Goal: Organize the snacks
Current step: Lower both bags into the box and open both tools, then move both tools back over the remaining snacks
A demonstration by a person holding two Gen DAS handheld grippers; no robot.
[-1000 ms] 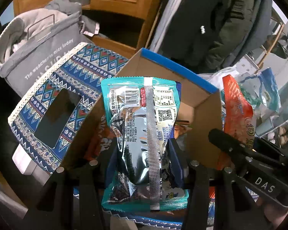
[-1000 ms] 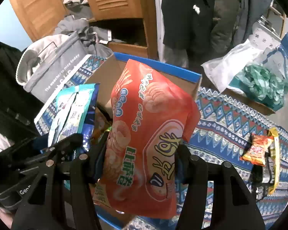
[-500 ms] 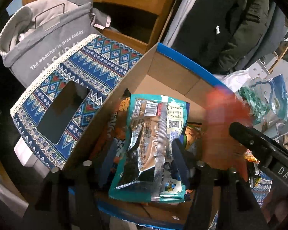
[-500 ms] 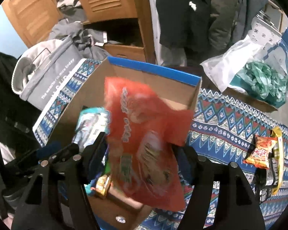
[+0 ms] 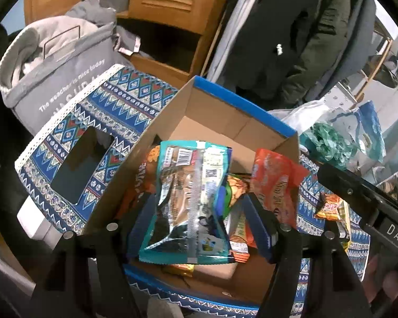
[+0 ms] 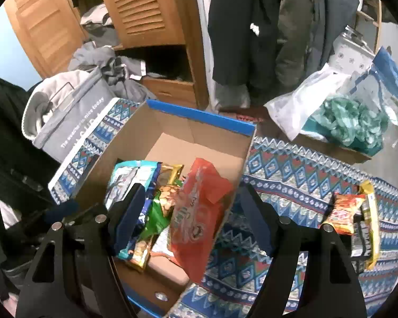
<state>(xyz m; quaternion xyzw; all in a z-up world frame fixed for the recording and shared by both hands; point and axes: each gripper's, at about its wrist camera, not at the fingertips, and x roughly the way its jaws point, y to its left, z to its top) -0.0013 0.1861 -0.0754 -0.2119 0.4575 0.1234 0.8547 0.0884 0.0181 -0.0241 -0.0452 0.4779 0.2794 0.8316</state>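
A cardboard box with a blue rim point(image 5: 241, 100) point(image 6: 199, 112) stands on the patterned cloth and holds several snack packs. A teal and silver pack point(image 5: 191, 198) point(image 6: 124, 177) lies in the box between the fingers of my left gripper point(image 5: 201, 222), which is open above it. An orange-red chip bag point(image 6: 196, 214) point(image 5: 276, 182) leans on the box's right wall. My right gripper point(image 6: 188, 217) is open with the bag lying loose between its fingers. Loose snack packs point(image 6: 355, 217) point(image 5: 331, 209) lie on the cloth to the right.
A patterned tissue box point(image 5: 87, 143) sits left of the box, with a grey fabric laundry basket point(image 5: 53, 69) behind it. Plastic bags point(image 6: 345, 114) lie at the back right. A wooden cabinet and hanging coats stand behind the table.
Both grippers have opened and pulled back. The teal pack and the orange-red bag have dropped from their grips into the box.
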